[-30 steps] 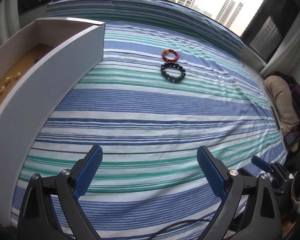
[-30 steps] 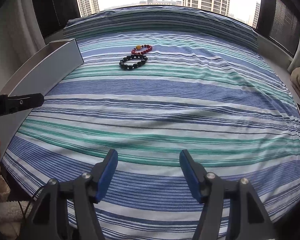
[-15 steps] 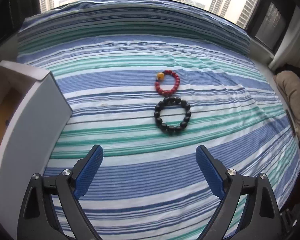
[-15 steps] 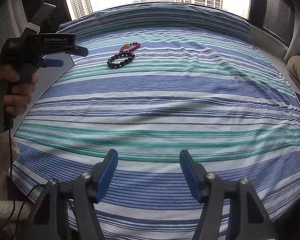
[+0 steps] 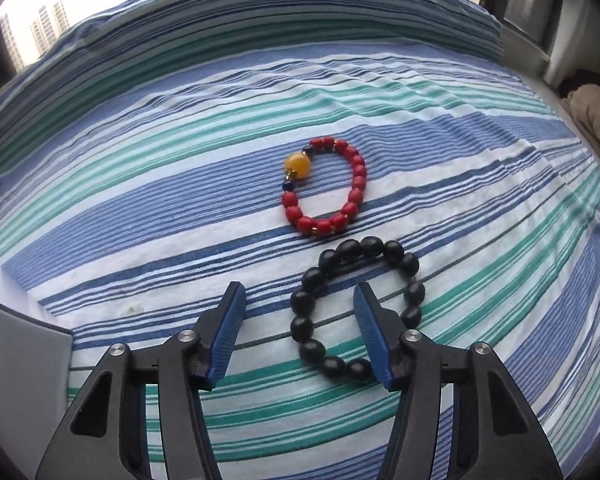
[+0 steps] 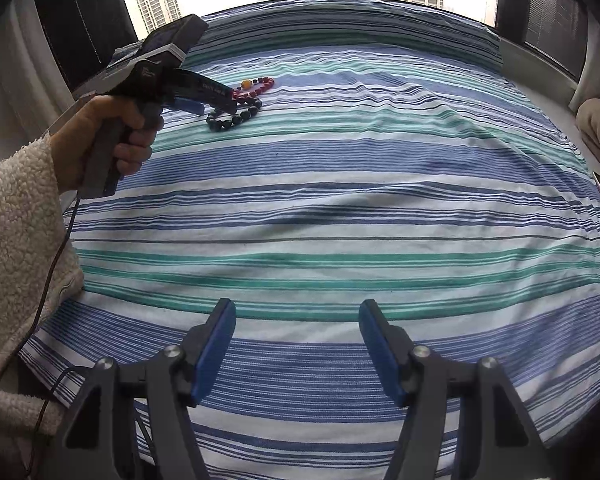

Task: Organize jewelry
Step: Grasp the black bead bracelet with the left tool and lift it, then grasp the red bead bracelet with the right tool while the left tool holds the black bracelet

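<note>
Left gripper (image 5: 298, 312) spread wide over the black bracelet (image 5: 356, 310) at lower centre; red bracelet (image 5: 326, 190) just above it on the bedspread (image 5: 140, 184). Right gripper (image 6: 296, 322) also spread, holding nothing.

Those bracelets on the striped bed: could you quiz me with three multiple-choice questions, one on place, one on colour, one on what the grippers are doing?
1. Which bracelet lies nearest the left gripper?
A black bracelet
B red bracelet
C neither

2. What colour is the red bracelet's big bead?
A green
B amber yellow
C white

3. What state is the right gripper in?
A shut on a bracelet
B open, empty
C shut, empty

Answers: 1 A, the black loop sits at its fingertips; 2 B, one amber bead breaks the red row; 3 B, its fingers stand apart over the striped bedsheet.
</note>
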{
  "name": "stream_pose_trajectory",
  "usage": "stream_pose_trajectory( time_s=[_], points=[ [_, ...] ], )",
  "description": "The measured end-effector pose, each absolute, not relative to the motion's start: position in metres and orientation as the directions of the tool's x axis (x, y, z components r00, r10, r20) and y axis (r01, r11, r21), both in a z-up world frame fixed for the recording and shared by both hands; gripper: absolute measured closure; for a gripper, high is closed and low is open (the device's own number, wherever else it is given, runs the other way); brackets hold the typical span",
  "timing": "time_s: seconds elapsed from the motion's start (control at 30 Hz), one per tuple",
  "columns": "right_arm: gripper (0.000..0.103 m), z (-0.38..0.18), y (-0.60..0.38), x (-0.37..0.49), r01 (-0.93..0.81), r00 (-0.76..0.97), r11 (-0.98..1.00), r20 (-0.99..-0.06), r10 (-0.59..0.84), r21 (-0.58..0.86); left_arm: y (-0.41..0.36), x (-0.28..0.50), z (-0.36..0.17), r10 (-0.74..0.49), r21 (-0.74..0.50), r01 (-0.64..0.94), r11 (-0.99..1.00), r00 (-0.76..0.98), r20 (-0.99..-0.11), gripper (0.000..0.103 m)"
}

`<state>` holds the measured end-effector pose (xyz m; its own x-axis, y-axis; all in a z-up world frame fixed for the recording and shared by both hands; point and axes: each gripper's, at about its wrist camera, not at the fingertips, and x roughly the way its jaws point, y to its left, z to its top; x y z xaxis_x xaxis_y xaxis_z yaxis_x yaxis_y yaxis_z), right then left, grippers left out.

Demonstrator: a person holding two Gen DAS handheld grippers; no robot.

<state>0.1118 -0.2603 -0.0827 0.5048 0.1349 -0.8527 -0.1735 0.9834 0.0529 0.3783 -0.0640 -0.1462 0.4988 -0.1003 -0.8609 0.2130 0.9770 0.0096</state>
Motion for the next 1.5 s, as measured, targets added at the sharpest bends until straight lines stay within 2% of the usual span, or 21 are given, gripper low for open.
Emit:
stream_pose_trajectory(
  time_s=[0.03,0.07,0.1,0.27,0.53,0.8,1.03,1.2,1.3,1.4,1.43,1.47,1.5],
  points=[
    [0.038,-0.083,-0.261,0.113,-0.172,0.504,0.984,-0.853,0.134,0.052,-0.064,0.375,-0.146,-0.12,-0.004,0.226,0.974,0.502,-0.857,0.06],
    [0.038,-0.083,-0.262,0.113,-0.169,0.504,0.984,-0.853,0.132,0.053,-0.064,0.373,-0.145,-0.126,-0.008,0.23,0.973,0.503,-0.855,0.085],
    [0.038,-0.083,-0.263,0.114,-0.165,0.504,0.985,-0.854,0.131,0.054,-0.064,0.371,-0.143,-0.131,-0.014,0.234,0.972,0.495,-0.859,0.093],
    [0.038,-0.082,-0.267,0.119,-0.156,0.509,0.986,-0.851,0.13,0.058,-0.049,0.35,-0.131,-0.164,-0.072,0.199,0.977,0.496,-0.853,0.093],
    [0.038,-0.082,-0.269,0.121,-0.143,0.516,0.987,-0.846,0.134,0.069,-0.02,0.286,-0.08,-0.234,-0.17,0.164,0.972,0.552,-0.8,0.093],
    [0.038,-0.076,-0.263,0.124,-0.161,0.503,0.982,-0.849,0.164,0.094,0.013,0.231,-0.047,-0.227,-0.2,0.113,0.973,0.589,-0.775,0.093],
    [0.038,-0.063,-0.251,0.155,-0.227,0.473,0.967,-0.855,0.212,0.115,0.044,0.2,-0.045,-0.188,-0.209,0.032,0.977,0.582,-0.791,0.093],
    [0.038,-0.039,-0.248,0.22,-0.244,0.464,0.949,-0.835,0.296,0.201,0.064,0.177,-0.041,-0.173,-0.227,-0.018,0.974,0.59,-0.788,0.093],
    [0.038,-0.021,-0.253,0.289,-0.174,0.496,0.948,-0.808,0.318,0.267,0.075,0.164,-0.038,-0.166,-0.238,-0.043,0.97,0.597,-0.785,0.093],
    [0.038,-0.022,-0.236,0.367,-0.141,0.449,0.926,-0.811,0.375,0.35,0.085,0.154,-0.037,-0.153,-0.242,-0.066,0.968,0.607,-0.78,0.093],
    [0.041,-0.027,-0.228,0.389,-0.126,0.426,0.916,-0.813,0.398,0.382,0.089,0.151,-0.037,-0.15,-0.245,-0.075,0.967,0.61,-0.778,0.093],
    [0.052,-0.034,-0.217,0.409,-0.114,0.393,0.904,-0.817,0.421,0.411,0.093,0.148,-0.036,-0.148,-0.249,-0.083,0.965,0.611,-0.777,0.093],
    [0.056,-0.043,-0.206,0.425,-0.102,0.366,0.893,-0.818,0.443,0.438,0.097,0.145,-0.036,-0.148,-0.254,-0.089,0.963,0.613,-0.776,0.093]
  ],
)
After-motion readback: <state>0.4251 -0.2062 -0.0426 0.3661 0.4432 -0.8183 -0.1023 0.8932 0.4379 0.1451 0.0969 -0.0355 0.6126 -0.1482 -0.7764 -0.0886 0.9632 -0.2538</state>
